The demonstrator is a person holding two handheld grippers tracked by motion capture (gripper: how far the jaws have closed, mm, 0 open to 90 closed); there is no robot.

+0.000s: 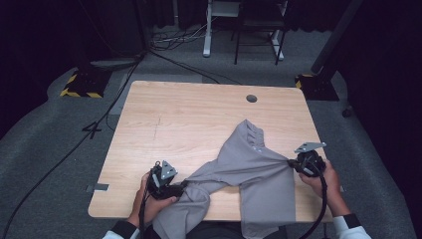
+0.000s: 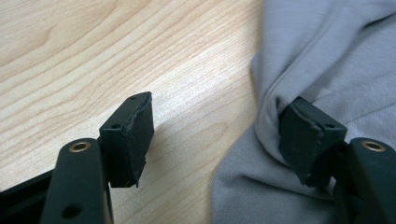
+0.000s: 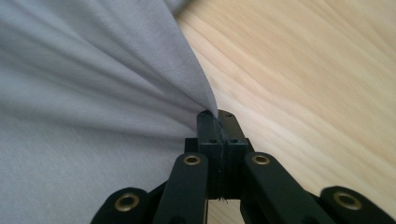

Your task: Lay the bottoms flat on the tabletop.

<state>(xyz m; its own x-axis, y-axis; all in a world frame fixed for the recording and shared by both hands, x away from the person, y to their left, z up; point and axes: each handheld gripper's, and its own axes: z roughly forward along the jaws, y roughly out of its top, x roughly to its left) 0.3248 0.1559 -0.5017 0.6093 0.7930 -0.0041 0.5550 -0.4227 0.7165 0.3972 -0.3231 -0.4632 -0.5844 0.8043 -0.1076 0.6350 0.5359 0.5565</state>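
A grey shirt [image 1: 251,172] lies crumpled on the near half of the wooden table [image 1: 189,114], part of it hanging over the front edge. At the shirt's right side my right gripper [image 1: 294,164] is shut on a pinched edge of the cloth [image 3: 140,93], which fans out taut from the jaws [image 3: 217,122]. My left gripper [image 1: 180,188] stands open at the shirt's left side. In the left gripper view one pad [image 2: 133,137] rests over bare wood, while the other pad [image 2: 306,135] touches a fold of the grey cloth [image 2: 327,60].
The table has a round cable hole [image 1: 252,98] near its far edge, and bare wood covers the far and left parts. Cables [image 1: 74,144] run over the grey carpet at the left. Black stand bases [image 1: 82,84] and a white desk leg [image 1: 206,35] stand beyond the table.
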